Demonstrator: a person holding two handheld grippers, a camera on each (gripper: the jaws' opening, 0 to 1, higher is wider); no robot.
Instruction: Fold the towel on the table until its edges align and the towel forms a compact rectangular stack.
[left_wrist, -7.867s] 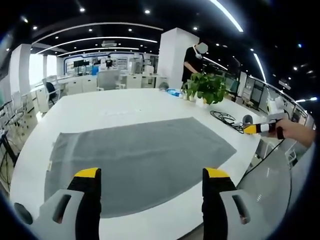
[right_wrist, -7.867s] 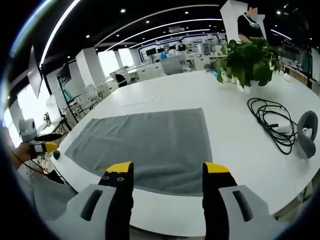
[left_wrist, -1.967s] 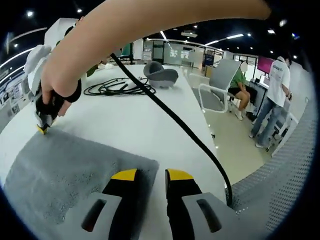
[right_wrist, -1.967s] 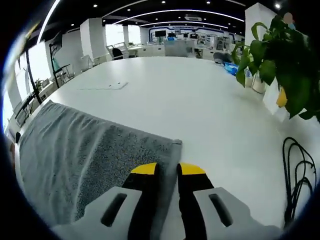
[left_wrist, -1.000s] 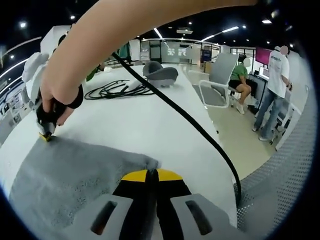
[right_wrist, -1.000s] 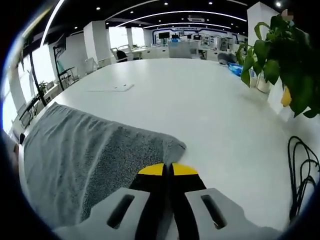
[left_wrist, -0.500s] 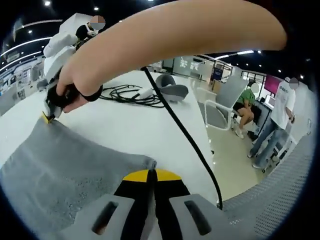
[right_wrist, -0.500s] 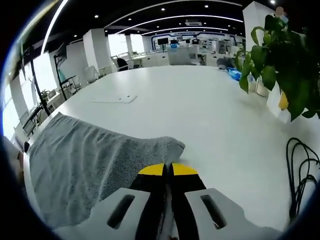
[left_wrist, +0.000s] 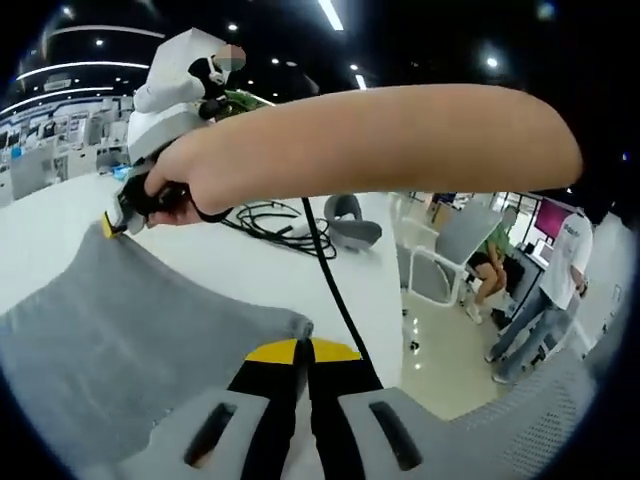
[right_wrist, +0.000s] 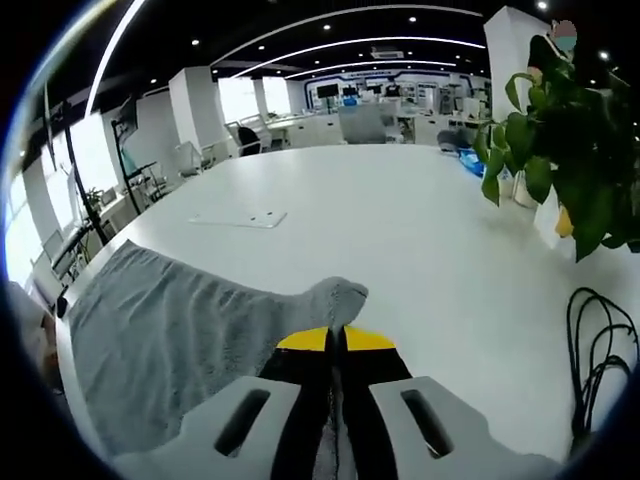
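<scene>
The grey towel (left_wrist: 110, 340) hangs lifted between both grippers over the white table (right_wrist: 400, 220). My left gripper (left_wrist: 303, 352) is shut on one towel corner, which pokes out just past its yellow tips. In the left gripper view, the right gripper (left_wrist: 112, 224) pinches the other corner at upper left, held by a hand and a bare forearm (left_wrist: 380, 135) that crosses the view. My right gripper (right_wrist: 336, 340) is shut on its towel corner (right_wrist: 335, 292); the rest of the towel (right_wrist: 170, 340) slopes down and away to the left.
A potted green plant (right_wrist: 555, 130) stands at the right, with a coiled black cable (right_wrist: 590, 350) below it. A flat white sheet (right_wrist: 240, 217) lies mid-table. A cable coil (left_wrist: 270, 215) and a grey headset-like object (left_wrist: 350, 220) lie on the table. People (left_wrist: 540, 290) stand beyond its edge.
Both grippers closed on the towel's corners about a second ago and have since raised them; the towel edge now hangs above the table and sags between the grippers.
</scene>
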